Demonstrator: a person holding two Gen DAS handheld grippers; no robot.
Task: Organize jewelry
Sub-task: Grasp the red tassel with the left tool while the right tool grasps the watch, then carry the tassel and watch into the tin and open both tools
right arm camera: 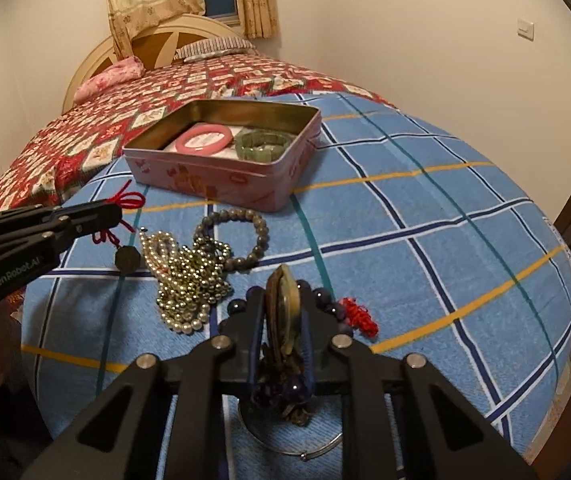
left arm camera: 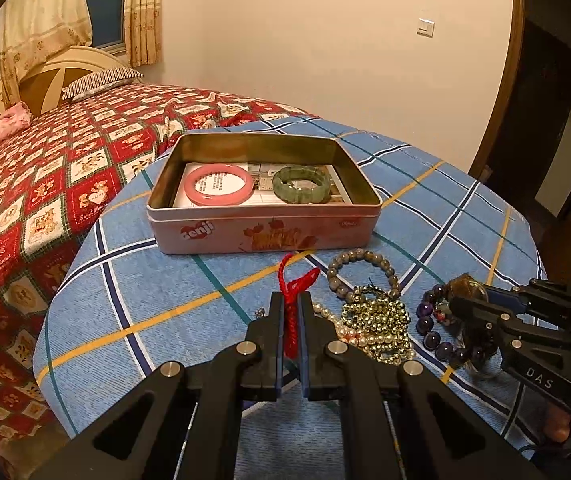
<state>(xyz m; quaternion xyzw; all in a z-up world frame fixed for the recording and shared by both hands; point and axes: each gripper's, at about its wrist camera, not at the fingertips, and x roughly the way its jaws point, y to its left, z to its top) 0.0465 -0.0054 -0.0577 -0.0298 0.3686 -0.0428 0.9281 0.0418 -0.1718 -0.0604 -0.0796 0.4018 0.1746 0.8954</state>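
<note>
A pink tin box [left arm camera: 265, 232] [right arm camera: 189, 176] stands open on the blue checked cloth and holds a pink bangle [left arm camera: 218, 184] [right arm camera: 204, 138] and a green stone bracelet [left arm camera: 302, 184] [right arm camera: 262, 145]. My left gripper [left arm camera: 291, 304] [right arm camera: 115, 210] is shut on a red cord [left arm camera: 291, 288] [right arm camera: 127, 200] with a dark pendant [right arm camera: 126, 259] hanging from it. My right gripper [right arm camera: 283, 292] [left arm camera: 455, 298] is shut on a brown pendant [right arm camera: 283, 304] lying among purple beads [left arm camera: 431, 332]. A grey bead bracelet [left arm camera: 361, 276] [right arm camera: 241, 236] and a heap of silver pearl strands [left arm camera: 377, 324] [right arm camera: 185, 280] lie between them.
The blue cloth [right arm camera: 425, 240] covers the near part of a bed with a red patterned quilt [left arm camera: 57, 176]. A red tassel [right arm camera: 361, 316] lies right of the right gripper. A thin metal bangle [right arm camera: 317, 452] lies under it. A dark door [left arm camera: 545, 120] is at right.
</note>
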